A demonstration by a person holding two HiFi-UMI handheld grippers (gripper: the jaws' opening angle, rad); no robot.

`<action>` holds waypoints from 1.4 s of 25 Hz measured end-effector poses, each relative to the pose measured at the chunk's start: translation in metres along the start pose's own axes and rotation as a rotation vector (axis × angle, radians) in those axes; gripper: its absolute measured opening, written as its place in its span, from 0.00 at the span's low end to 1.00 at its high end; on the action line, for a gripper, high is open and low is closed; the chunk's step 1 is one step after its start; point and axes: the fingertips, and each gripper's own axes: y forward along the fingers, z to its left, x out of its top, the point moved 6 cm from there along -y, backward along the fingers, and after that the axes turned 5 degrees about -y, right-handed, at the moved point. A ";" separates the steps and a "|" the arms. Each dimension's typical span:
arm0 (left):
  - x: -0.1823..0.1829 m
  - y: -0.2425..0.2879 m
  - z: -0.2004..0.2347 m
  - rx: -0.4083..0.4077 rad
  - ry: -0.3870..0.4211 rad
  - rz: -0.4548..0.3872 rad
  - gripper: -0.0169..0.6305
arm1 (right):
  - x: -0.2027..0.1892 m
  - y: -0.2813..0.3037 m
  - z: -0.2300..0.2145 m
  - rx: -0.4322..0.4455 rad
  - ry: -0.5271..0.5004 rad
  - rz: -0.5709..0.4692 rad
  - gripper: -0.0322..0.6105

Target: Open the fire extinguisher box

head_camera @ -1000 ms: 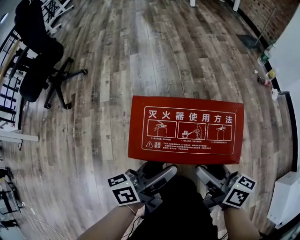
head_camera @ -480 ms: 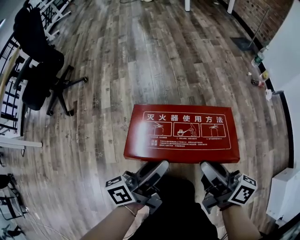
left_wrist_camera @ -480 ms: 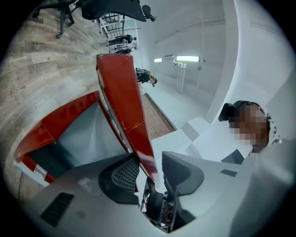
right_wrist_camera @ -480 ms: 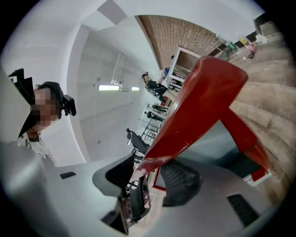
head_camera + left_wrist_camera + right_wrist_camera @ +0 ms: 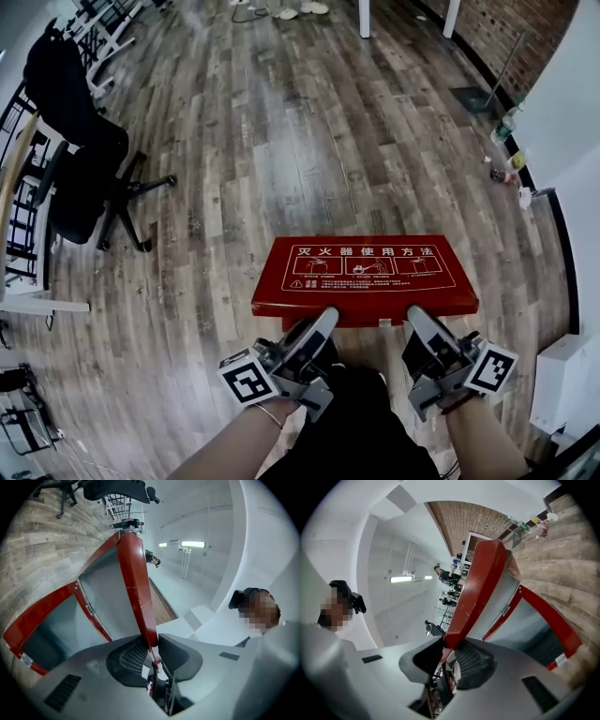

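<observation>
The red fire extinguisher box stands on the wooden floor, and its lid [image 5: 366, 267], printed with white instructions, is tilted up at the near edge. My left gripper [image 5: 322, 322] is at the left of the lid's front edge and my right gripper [image 5: 415, 319] at the right. In the left gripper view the lid [image 5: 133, 573] runs edge-on into my left gripper [image 5: 152, 646], whose jaws are closing with the pads on it. The box's glazed red front [image 5: 47, 616] shows below. The right gripper view shows the lid [image 5: 480, 583] in my closing right gripper [image 5: 446, 651].
A black office chair [image 5: 80, 150] stands at the far left. Bottles [image 5: 506, 159] line the right wall by a brick corner. A white cabinet [image 5: 562, 384] sits at the near right. White table legs [image 5: 364, 17] stand at the far end.
Both grippers reached the lid's front edge and closed onto it. The lid has tipped up from flat, so its printed face looks shorter.
</observation>
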 end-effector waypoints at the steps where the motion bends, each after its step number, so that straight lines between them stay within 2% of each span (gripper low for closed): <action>1: 0.009 0.008 -0.007 0.010 0.002 0.008 0.14 | 0.009 0.006 0.007 -0.016 0.008 0.002 0.18; 7: 0.038 0.036 -0.030 0.060 0.013 0.071 0.13 | 0.041 0.026 0.025 -0.072 0.046 0.000 0.17; 14: 0.046 0.040 -0.034 0.124 -0.024 0.088 0.13 | 0.045 0.034 0.029 -0.126 0.067 -0.006 0.17; 19: 0.047 0.041 -0.036 0.145 -0.049 0.095 0.13 | 0.047 0.034 0.032 -0.121 0.079 -0.025 0.17; 23: 0.042 0.045 -0.037 0.185 -0.153 0.070 0.13 | 0.052 0.035 0.031 -0.117 0.103 -0.006 0.17; 27: 0.049 0.055 -0.044 0.192 -0.189 0.032 0.13 | 0.062 0.043 0.033 -0.110 0.123 0.005 0.16; 35: 0.065 0.078 -0.054 0.211 -0.190 -0.049 0.13 | 0.086 0.061 0.035 -0.124 0.147 0.035 0.14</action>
